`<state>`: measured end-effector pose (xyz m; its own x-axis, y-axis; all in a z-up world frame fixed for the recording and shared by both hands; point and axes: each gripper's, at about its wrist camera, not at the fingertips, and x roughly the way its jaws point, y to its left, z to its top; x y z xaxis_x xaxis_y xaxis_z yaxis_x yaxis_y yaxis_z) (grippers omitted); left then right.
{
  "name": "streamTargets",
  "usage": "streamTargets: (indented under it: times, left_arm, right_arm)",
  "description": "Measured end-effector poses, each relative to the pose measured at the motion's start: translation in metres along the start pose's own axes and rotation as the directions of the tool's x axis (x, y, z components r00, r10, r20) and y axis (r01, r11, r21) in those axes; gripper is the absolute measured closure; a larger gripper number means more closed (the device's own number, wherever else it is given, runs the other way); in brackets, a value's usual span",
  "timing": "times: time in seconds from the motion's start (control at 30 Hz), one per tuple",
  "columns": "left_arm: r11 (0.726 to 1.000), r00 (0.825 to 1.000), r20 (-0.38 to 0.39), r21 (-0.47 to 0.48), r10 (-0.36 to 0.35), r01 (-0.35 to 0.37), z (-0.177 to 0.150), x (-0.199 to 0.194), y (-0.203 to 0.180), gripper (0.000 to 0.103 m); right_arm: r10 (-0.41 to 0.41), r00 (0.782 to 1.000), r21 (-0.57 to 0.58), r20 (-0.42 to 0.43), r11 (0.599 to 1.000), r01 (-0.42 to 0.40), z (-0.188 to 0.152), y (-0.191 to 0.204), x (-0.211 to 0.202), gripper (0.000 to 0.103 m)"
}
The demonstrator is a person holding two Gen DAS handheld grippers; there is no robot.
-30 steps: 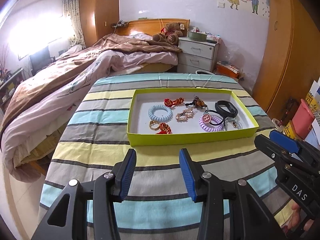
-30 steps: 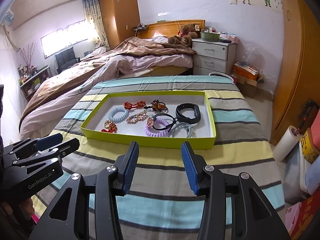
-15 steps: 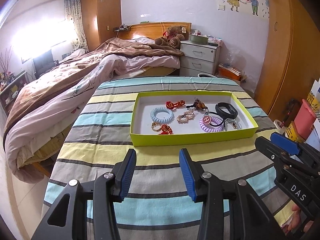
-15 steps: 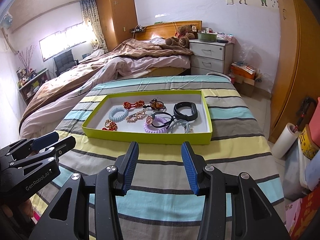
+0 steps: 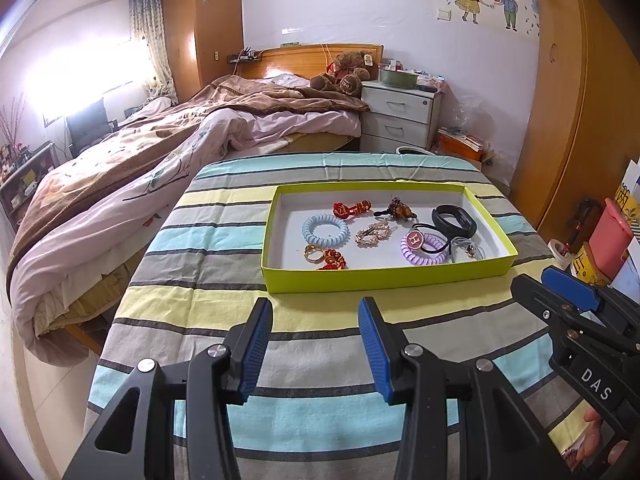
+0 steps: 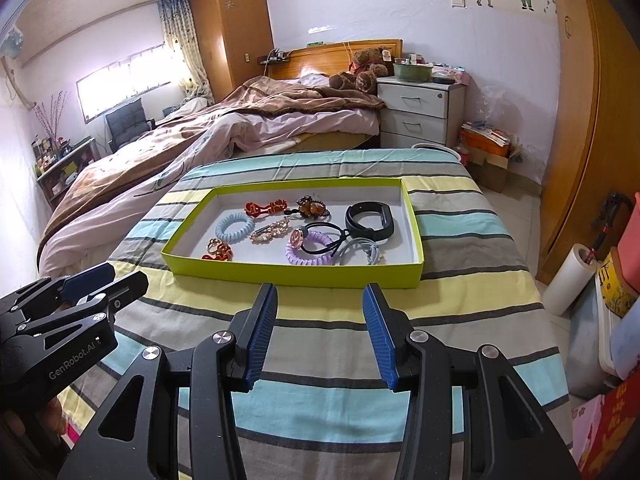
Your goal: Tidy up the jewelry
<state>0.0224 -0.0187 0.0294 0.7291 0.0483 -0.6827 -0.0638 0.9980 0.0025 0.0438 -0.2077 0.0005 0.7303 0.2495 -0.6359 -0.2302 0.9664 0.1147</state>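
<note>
— Tray (image 5: 384,278) first: where does it sit?
— Lime-green, shallow, on the striped cloth (image 5: 208,248), ahead of both grippers and apart from them.
— And the jewelry?
— All inside the tray. Blue coil band (image 5: 325,230) toward its left side, purple coil band (image 5: 425,249) toward its right, black wristband (image 5: 454,219) near the tray's far right corner — a gold ring (image 5: 311,252) near its front wall.
— Left gripper (image 5: 316,344)?
— Released, blue pads spread, nothing between them, short of the tray's front wall.
— Right gripper (image 6: 320,334)?
— Same: spread wide and empty, just short of the tray — it touches nothing.
</note>
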Motion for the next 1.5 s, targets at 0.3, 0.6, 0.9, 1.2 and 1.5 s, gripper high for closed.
streamTargets:
  times: [0.3, 0.6, 0.9, 1.2, 1.5]
  left_arm:
    - [1.0, 1.0, 0.002, 0.004, -0.001, 0.001, 0.0007, 0.001, -0.0017, 0.059]
    - [1.0, 1.0, 0.004, 0.001, 0.004, -0.004, 0.0006, 0.0009, -0.0026, 0.059]
    - [1.0, 1.0, 0.001, 0.003, 0.003, -0.003, -0.0005, -0.0003, -0.0004, 0.059]
    - [1.0, 1.0, -0.004, 0.003, 0.002, -0.002, -0.0008, 0.0002, 0.0004, 0.059]
    - [1.0, 1.0, -0.005, 0.005, 0.001, -0.001, -0.0006, 0.0006, -0.0004, 0.059]
  right_arm:
    - [0.0, 1.0, 0.004, 0.002, 1.0, 0.0, -0.0004, -0.0005, -0.0003, 0.058]
    - [0.0, 1.0, 0.003, 0.003, 1.0, 0.0, -0.0004, 0.0003, -0.0012, 0.058]
    - [0.002, 1.0, 0.005, 0.003, 1.0, -0.002, -0.0002, 0.0016, -0.0017, 0.058]
    - [0.002, 1.0, 0.006, 0.003, 1.0, -0.002, -0.0002, 0.0024, -0.0022, 0.058]
    - [0.002, 1.0, 0.006, 0.003, 1.0, -0.002, -0.0005, 0.0028, -0.0026, 0.058]
